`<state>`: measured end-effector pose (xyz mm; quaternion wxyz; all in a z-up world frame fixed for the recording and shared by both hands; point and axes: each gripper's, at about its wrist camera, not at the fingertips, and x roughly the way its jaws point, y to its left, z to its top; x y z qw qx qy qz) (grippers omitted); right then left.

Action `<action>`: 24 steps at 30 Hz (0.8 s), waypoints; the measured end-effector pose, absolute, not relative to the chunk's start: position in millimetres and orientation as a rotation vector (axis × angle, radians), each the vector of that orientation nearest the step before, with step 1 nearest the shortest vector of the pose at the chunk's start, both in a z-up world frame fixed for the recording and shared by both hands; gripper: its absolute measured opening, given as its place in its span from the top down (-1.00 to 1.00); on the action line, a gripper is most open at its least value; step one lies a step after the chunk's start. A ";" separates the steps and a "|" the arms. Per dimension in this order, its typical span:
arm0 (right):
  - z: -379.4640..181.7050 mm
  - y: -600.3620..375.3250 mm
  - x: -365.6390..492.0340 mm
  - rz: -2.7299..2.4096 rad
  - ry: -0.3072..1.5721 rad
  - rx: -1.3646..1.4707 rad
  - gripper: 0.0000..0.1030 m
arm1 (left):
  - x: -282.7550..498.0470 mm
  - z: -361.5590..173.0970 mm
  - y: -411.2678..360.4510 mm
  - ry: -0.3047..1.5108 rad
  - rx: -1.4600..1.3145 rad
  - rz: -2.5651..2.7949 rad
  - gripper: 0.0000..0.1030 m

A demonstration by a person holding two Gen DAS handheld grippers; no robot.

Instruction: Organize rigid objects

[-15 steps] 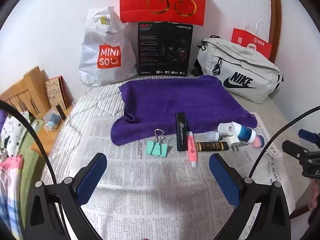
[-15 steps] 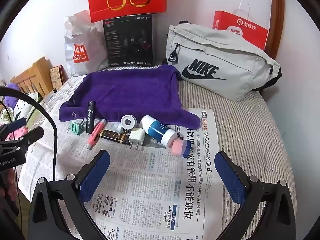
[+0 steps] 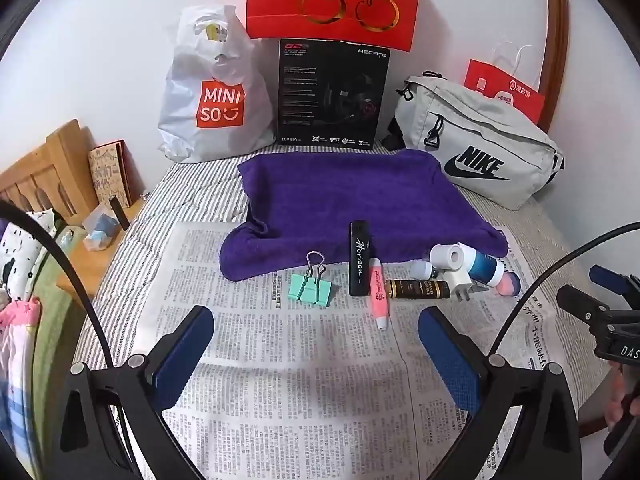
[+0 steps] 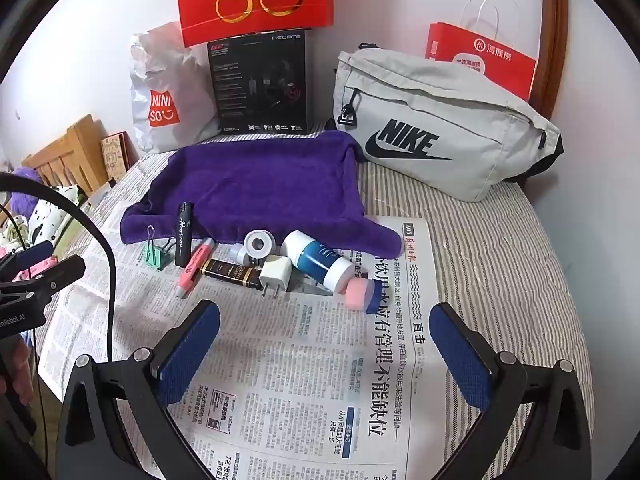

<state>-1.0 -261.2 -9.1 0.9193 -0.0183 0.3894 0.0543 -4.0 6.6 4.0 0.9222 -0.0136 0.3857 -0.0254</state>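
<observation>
Left gripper (image 3: pixel 314 334) and right gripper (image 4: pixel 324 330) released, empty; only the right view resolves the charger plug's (image 4: pixel 273 274) prongs.

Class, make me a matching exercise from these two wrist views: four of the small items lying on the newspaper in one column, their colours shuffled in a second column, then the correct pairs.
Items:
1. binder clip
2. Horizon tube
3. plug adapter
4. highlighter pen

Colours:
A. white
B. pink
C. mint green
D. black

Pairs: 1-C, 2-D, 3-A, 4-B
</observation>
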 end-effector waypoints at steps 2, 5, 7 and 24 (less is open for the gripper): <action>-9.1 -261.0 -1.0 0.115 0.804 -0.037 -1.00 | -3.6 4.6 5.1 0.794 -0.018 -0.053 -1.00; -10.2 -259.5 -2.0 0.118 0.805 -0.043 -1.00 | -4.2 4.7 2.8 0.792 -0.010 -0.057 -1.00; -9.3 -259.7 -2.3 0.120 0.808 -0.043 -1.00 | -4.8 4.9 1.7 0.789 -0.006 -0.062 -1.00; -4.8 -259.1 -5.7 0.120 0.798 -0.042 -1.00 | -6.1 5.1 -1.4 0.793 -0.001 -0.063 -1.00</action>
